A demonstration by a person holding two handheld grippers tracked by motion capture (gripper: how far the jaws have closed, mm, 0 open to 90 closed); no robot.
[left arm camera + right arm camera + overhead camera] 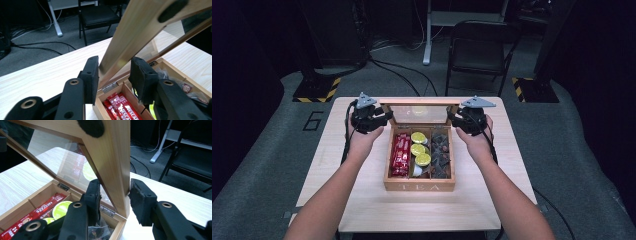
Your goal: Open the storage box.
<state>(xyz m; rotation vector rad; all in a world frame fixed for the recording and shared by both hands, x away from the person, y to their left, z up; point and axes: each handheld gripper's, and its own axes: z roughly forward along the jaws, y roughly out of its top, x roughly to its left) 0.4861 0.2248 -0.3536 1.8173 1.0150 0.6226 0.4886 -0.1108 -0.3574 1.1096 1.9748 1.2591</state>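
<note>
Standing mid-table: wooden box, "TEA" on its near wall, long axis running near to far. Three lengthwise compartments inside: red sachets left, round yellow-lidded capsules middle, dark packets right. Hinged at the far edge, glass lid raised near upright, top rail level and running left to right.

Left gripper at the lid's left side rail; in the left gripper view, jaws narrow with the rail between them, one pad against the wood, contact of the other hard to judge. Right gripper clamped on the lid's right side rail, both pads against the wood.

Box back wall hidden behind the lid. Packet labels too small to read. Beyond the table, folding chair in shadow, top cut off.
</note>
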